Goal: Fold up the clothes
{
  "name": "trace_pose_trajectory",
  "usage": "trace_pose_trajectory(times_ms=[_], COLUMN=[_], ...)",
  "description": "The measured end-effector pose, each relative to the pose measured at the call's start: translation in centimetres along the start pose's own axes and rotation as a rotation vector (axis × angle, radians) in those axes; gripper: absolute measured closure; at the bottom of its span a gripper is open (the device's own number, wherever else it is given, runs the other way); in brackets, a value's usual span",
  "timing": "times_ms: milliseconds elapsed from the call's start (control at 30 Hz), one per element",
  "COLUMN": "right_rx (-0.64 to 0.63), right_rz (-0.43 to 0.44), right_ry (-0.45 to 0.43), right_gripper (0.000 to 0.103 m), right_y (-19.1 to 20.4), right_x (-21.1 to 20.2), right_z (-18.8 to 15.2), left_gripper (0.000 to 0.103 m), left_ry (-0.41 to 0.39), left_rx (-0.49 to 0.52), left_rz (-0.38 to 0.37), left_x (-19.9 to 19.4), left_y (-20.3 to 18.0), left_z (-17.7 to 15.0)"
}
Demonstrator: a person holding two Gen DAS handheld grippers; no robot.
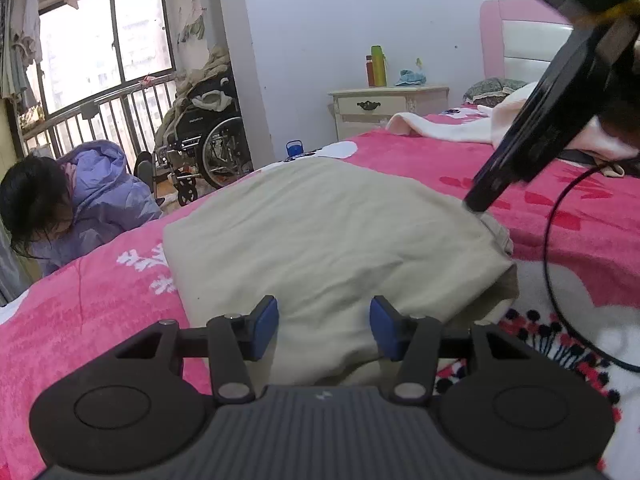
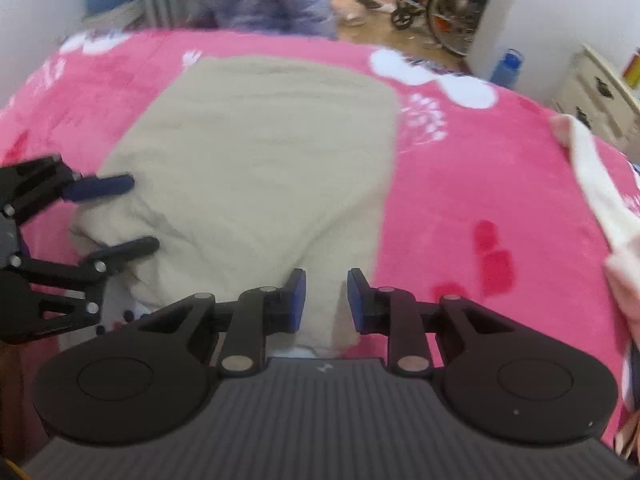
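Beige garment [image 2: 256,152] lying on pink blanket [image 2: 480,168], left gripper [image 1: 324,326] and right gripper [image 2: 326,300] gaping empty at its near edge; only the left view is showing a nightstand [image 1: 390,106].

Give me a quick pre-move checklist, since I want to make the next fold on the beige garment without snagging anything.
1. Left gripper open: ok, jaws apart over the beige garment's near edge.
2. Right gripper open: ok, jaws apart, cloth between them, not clamped.
3. Garment flat on the pink blanket: not ok, the near edge is bunched.
4. Black cable clear of the garment: ok, it loops over the blanket beside the garment.
5. White-pink cloth clear of the fold area: ok, lying apart to the right.
6. Cloth layers aligned underneath: cannot tell.
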State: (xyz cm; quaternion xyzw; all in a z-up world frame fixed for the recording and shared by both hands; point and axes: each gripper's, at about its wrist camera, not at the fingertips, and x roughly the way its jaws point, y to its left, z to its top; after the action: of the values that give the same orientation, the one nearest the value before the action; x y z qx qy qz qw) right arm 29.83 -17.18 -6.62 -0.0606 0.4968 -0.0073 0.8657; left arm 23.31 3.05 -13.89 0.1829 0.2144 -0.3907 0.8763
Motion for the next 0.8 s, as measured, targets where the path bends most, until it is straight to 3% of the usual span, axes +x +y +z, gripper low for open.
trace_pose_trajectory(times_ms=[67, 233, 367, 633, 800], right_rx=[0.021, 0.304, 0.425, 0.43, 0.396], right_rz=[0.005, 0.104, 0.146, 0.119, 0.061], right_ry=[0.009, 0.045, 0.056, 0.033, 0.002], right_gripper=[0.081, 0.076, 0.073, 0.074, 0.088], right_y=[0.0, -3.2, -4.0, -3.1, -2.1], right_x=[0.6, 0.0, 0.4, 0.9, 0.7], right_z=[-0.1, -2.1, -2.8, -2.6, -3.0], left_gripper=[0.049, 0.048, 0.047, 0.046, 0.046], left_ry=[-0.003, -0.008, -0.008, -0.009, -0.012], left_rx=[0.006, 0.007, 0.007, 0.006, 0.014], left_rz=[0.005, 0.002, -0.001, 0.005, 0.002], left_x=[0.0, 0.0, 0.0, -0.5, -0.2], left_y=[-0.2, -0.1, -0.1, 0.2, 0.4], left_z=[-0.1, -0.1, -0.1, 0.4, 0.3])
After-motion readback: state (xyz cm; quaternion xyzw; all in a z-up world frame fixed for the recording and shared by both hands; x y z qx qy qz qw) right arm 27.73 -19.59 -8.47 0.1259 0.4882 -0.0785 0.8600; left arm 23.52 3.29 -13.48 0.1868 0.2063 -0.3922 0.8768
